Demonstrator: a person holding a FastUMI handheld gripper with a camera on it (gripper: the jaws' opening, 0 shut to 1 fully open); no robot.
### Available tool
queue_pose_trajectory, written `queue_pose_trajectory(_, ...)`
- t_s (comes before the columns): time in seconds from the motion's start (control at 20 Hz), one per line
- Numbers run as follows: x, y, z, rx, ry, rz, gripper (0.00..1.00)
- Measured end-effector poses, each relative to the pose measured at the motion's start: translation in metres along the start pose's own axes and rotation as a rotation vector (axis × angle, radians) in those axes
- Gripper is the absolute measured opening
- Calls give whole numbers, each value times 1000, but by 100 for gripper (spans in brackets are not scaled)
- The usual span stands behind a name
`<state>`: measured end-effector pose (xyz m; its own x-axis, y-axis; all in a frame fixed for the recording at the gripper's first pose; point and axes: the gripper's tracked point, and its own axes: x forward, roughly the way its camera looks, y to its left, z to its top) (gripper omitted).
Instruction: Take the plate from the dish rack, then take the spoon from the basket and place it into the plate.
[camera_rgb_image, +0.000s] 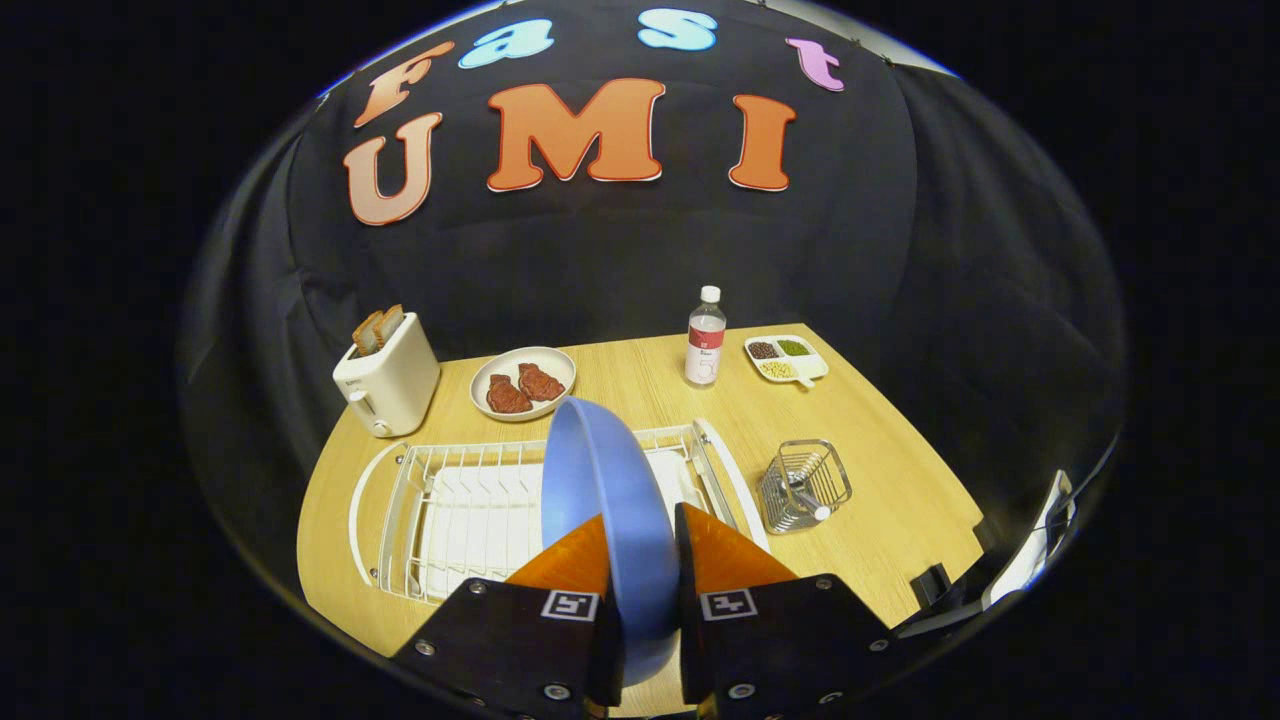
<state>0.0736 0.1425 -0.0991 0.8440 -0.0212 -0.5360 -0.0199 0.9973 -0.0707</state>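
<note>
A blue plate stands on edge between my two fingers, and my gripper is shut on its rim. The plate hangs above the white wire dish rack, which lies just beyond the fingers on the wooden table. To the right of the rack stands a small wire basket with a spoon lying inside it, handle end toward me. The plate hides the middle of the rack.
At the back left stands a white toaster with bread in it. Beside it is a white plate with meat. A water bottle and a divided dish of beans stand at the back right.
</note>
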Motion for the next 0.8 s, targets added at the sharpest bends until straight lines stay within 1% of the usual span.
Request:
queue_pose_trajectory(0.2,-29,-17,-26,83,23,54,23)
queue_pose_trajectory(0.45,-53,-43,-69,202,64,87,23)
queue_pose_trajectory(0.6,-57,-60,-98,275,90,100,23)
queue_pose_trajectory(0.7,-54,-70,-118,312,111,93,23)
queue_pose_trajectory(0.8,-51,-74,-135,360,134,105,23)
